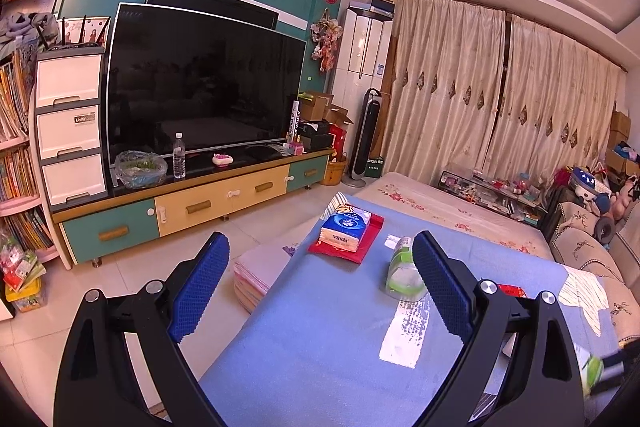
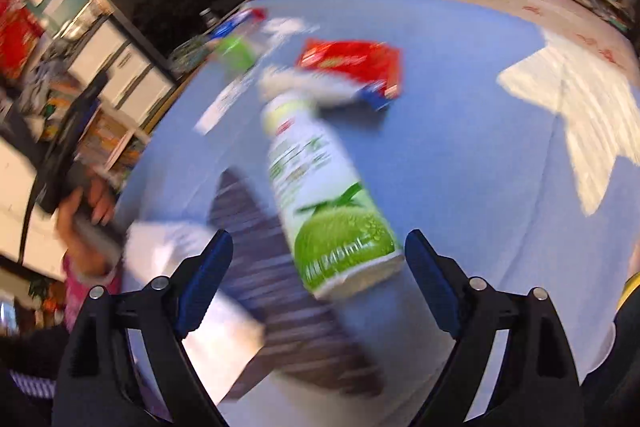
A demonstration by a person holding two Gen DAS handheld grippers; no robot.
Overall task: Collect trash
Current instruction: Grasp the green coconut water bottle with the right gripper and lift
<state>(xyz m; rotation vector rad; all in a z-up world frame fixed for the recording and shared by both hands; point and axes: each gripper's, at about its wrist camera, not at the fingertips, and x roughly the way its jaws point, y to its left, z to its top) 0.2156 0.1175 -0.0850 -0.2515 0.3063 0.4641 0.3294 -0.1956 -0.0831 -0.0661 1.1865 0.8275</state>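
Observation:
A green and white drink bottle (image 2: pixel 320 195) lies on its side on the blue cloth, its base just ahead of my right gripper (image 2: pixel 318 283), which is open and empty. The view is blurred. A red snack wrapper (image 2: pixel 352 65) lies beyond the bottle's cap. A second green-labelled bottle (image 1: pixel 402 269) lies on the blue-covered table (image 1: pixel 320 327), beside the right fingertip of my left gripper (image 1: pixel 320 287). That gripper is open and empty. The second bottle also shows far off in the right wrist view (image 2: pixel 236 53). A tissue pack (image 1: pixel 344 227) rests on a red pouch (image 1: pixel 366 241).
A TV (image 1: pixel 204 83) stands on a low cabinet (image 1: pixel 192 203) across the tiled floor. A stack of mats (image 1: pixel 260 275) lies left of the table. A sofa with toys (image 1: pixel 592 227) is on the right. A dark striped patch (image 2: pixel 280 291) lies on the cloth near my right gripper.

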